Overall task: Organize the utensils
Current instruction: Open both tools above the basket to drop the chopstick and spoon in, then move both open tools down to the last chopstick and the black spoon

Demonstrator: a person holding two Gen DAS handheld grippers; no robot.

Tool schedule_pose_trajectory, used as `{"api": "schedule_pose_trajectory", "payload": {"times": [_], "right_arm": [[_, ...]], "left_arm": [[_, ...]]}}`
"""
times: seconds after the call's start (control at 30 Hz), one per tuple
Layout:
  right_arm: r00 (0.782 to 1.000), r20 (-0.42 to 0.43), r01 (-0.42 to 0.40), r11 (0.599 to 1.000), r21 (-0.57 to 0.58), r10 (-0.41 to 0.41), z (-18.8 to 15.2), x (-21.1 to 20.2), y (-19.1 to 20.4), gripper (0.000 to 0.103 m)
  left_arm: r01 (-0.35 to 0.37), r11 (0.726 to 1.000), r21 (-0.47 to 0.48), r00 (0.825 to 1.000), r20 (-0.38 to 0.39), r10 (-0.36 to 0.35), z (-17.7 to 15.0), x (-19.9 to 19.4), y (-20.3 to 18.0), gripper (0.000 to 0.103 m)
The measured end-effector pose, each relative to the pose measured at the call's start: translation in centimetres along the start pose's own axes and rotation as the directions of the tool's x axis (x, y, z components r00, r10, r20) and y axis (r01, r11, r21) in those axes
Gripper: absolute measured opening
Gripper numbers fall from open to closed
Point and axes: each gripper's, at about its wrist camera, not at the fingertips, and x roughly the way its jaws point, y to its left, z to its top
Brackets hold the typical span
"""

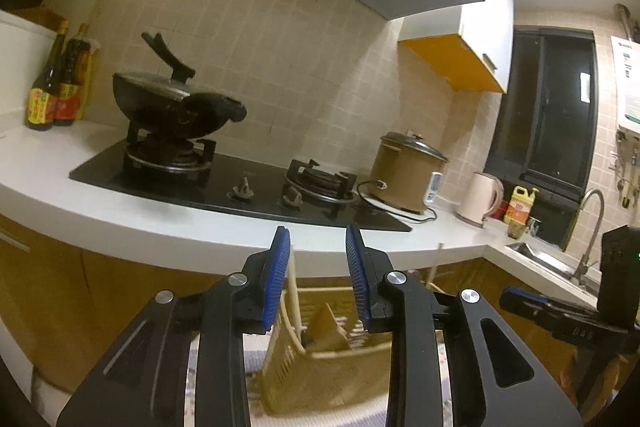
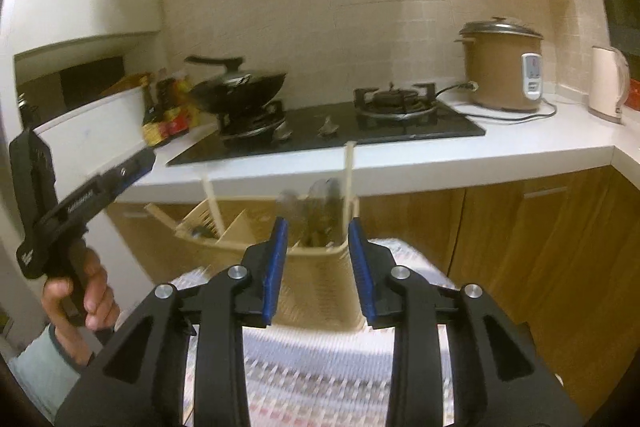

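A beige slotted utensil basket (image 1: 308, 383) stands on a patterned cloth just past my left gripper (image 1: 317, 231), which is open with nothing between its blue pads. A pale chopstick (image 1: 295, 283) and a wooden piece (image 1: 328, 327) stick up from the basket. In the right wrist view the same basket (image 2: 316, 299) sits just beyond my right gripper (image 2: 318, 225), also open and holding nothing. Blurred metal utensils (image 2: 316, 203) and a chopstick (image 2: 349, 171) stand in its right compartment. The left gripper (image 2: 138, 162) shows at the left, held by a hand (image 2: 86, 291). The right gripper (image 1: 510, 298) shows at the right edge.
Behind the basket runs a white countertop (image 2: 400, 163) with a black gas hob (image 1: 224, 187). A lidded wok (image 1: 172, 103), sauce bottles (image 1: 52, 95), a brown rice cooker (image 2: 500, 67), a kettle (image 1: 478, 199) and a sink with tap (image 1: 588, 227) stand there. Wooden cabinet doors (image 2: 520, 227) lie below.
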Motion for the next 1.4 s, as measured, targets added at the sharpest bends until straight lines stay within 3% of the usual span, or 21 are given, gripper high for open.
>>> {"api": "schedule_pose_trajectory", "payload": {"times": [0.1, 0.17, 0.27, 0.33, 0.5, 0.57, 0.63, 0.7, 0.73, 0.77, 0.9, 0.93, 1.03, 1.07, 1.2, 1.23, 1.27, 1.4], "right_arm": [[0.999, -0.04, -0.01, 1.0, -0.018, 0.009, -0.4, -1.5, 1.2, 0.029], [0.997, -0.074, 0.001, 0.999, -0.032, -0.004, -0.6, -2.7, 2.1, 0.029], [0.988, -0.152, 0.02, 0.999, -0.031, -0.025, -1.4, -4.0, 3.0, 0.041], [0.978, -0.204, 0.05, 0.998, -0.026, -0.054, -2.2, -4.7, 3.1, 0.049], [0.929, -0.344, 0.143, 0.99, -0.006, -0.136, -5.9, -6.3, 1.8, 0.05], [0.909, -0.39, 0.168, 0.986, 0.021, -0.146, -7.2, -6.4, 0.9, 0.05], [0.886, -0.448, 0.174, 0.981, 0.08, -0.121, -8.8, -6.5, -0.3, 0.05], [0.872, -0.481, 0.173, 0.977, 0.128, -0.091, -9.9, -6.6, -1.3, 0.05], [0.86, -0.504, 0.179, 0.972, 0.152, -0.079, -10.7, -6.5, -1.8, 0.05], [0.85, -0.522, 0.184, 0.968, 0.168, -0.071, -11.3, -6.4, -2.1, 0.05], [0.813, -0.581, 0.182, 0.959, 0.218, -0.022, -13.2, -5.7, -2.5, 0.05], [0.801, -0.598, 0.193, 0.956, 0.221, -0.023, -13.7, -5.3, -2.4, 0.05], [0.781, -0.624, 0.204, 0.95, 0.234, -0.014, -14.7, -4.5, -2.3, 0.05], [0.776, -0.631, 0.209, 0.949, 0.236, -0.014, -15.0, -4.3, -2.3, 0.05], [0.757, -0.654, 0.217, 0.946, 0.241, -0.007, -16.1, -3.6, -2.0, 0.05], [0.754, -0.657, 0.22, 0.946, 0.238, -0.01, -16.3, -3.4, -1.9, 0.05], [0.75, -0.661, 0.22, 0.948, 0.23, -0.013, -16.4, -3.3, -1.7, 0.05], [0.73, -0.683, 0.214, 0.961, 0.176, -0.037, -16.8, -2.6, -0.9, 0.049]], "left_arm": [[0.002, 1.0, 0.008, 1.0, 0.015, -0.003, 0.3, -2.4, -0.9, 0.027], [0.0, 1.0, 0.019, 1.0, 0.021, 0.0, 0.4, -4.4, -1.8, 0.032], [0.0, 0.999, 0.041, 1.0, 0.0, 0.0, 0.2, -6.7, -3.1, 0.041], [-0.005, 0.998, 0.058, 0.999, -0.033, 0.007, -0.1, -7.8, -3.8, 0.041], [-0.005, 1.0, 0.008, 0.983, -0.181, 0.006, -1.7, -10.0, -4.1, 0.041], [0.006, 1.0, -0.016, 0.955, -0.297, -0.01, -2.9, -9.7, -3.8, 0.041], [0.02, 0.998, -0.054, 0.914, -0.404, -0.04, -4.3, -8.8, -3.2, 0.041], [0.034, 0.992, -0.123, 0.846, -0.524, -0.094, -6.6, -7.6, -2.0, 0.041], [0.033, 0.991, -0.133, 0.823, -0.558, -0.102, -7.4, -7.2, -1.6, 0.041], [0.029, 0.991, -0.132, 0.781, -0.615, -0.105, -8.9, -6.5, -1.2, 0.041], [0.018, 0.989, -0.147, 0.677, -0.726, -0.12, -13.2, -4.9, -0.3, 0.041], [0.017, 0.989, -0.149, 0.661, -0.741, -0.123, -13.8, -4.7, -0.3, 0.041], [0.019, 0.993, -0.116, 0.624, -0.774, -0.102, -15.6, -4.2, -0.7, 0.041], [0.019, 0.998, -0.066, 0.614, -0.787, -0.064, -16.2, -4.0, -1.2, 0.041], [0.027, 0.999, 0.031, 0.588, -0.808, 0.009, -17.9, -3.6, -2.5, 0.04], [0.027, 0.999, 0.044, 0.586, -0.81, 0.02, -18.2, -3.4, -2.8, 0.039], [0.028, 0.997, 0.076, 0.595, -0.802, 0.044, -18.3, -3.4, -3.2, 0.039], [0.047, 0.984, 0.174, 0.589, -0.8, 0.113, -18.7, -3.1, -4.4, 0.037]]}}
